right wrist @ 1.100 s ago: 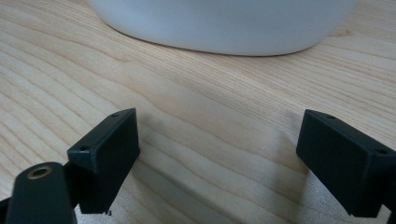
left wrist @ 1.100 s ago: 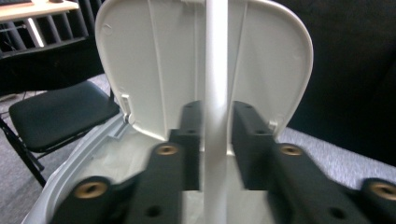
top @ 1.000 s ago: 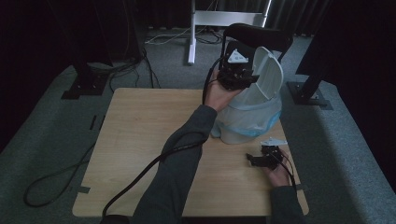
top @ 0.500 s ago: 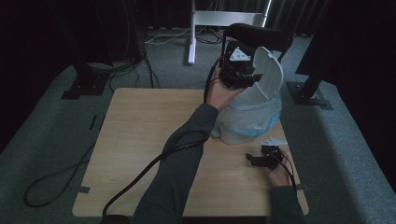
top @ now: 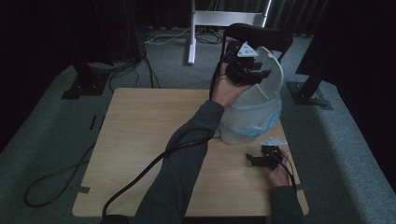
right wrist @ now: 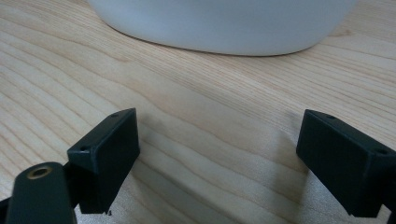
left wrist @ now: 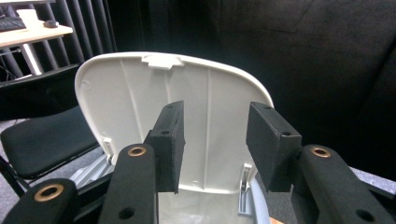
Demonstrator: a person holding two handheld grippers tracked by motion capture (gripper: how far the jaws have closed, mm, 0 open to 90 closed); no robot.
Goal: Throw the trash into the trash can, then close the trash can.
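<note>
Nearest, low on the wooden table point(top: 140, 140): right gripper point(right wrist: 219, 163), jaws spread wide, empty. Beyond, white bin point(top: 250, 123). Farther, left gripper point(left wrist: 215, 140), just been opening, nothing between its pads, facing the raised lid point(left wrist: 140, 93).

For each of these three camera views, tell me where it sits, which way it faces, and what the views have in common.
High view: above the person's side, looking forward and down on the wooden table; both forearms, left gripper, right gripper.
Left gripper view: rides the left gripper, facing the raised bin lid past open jaws that have just been opening, nothing between them.
Right gripper view: low over the table, right gripper open, facing the white bin.
Shared: all show the bin.
</note>
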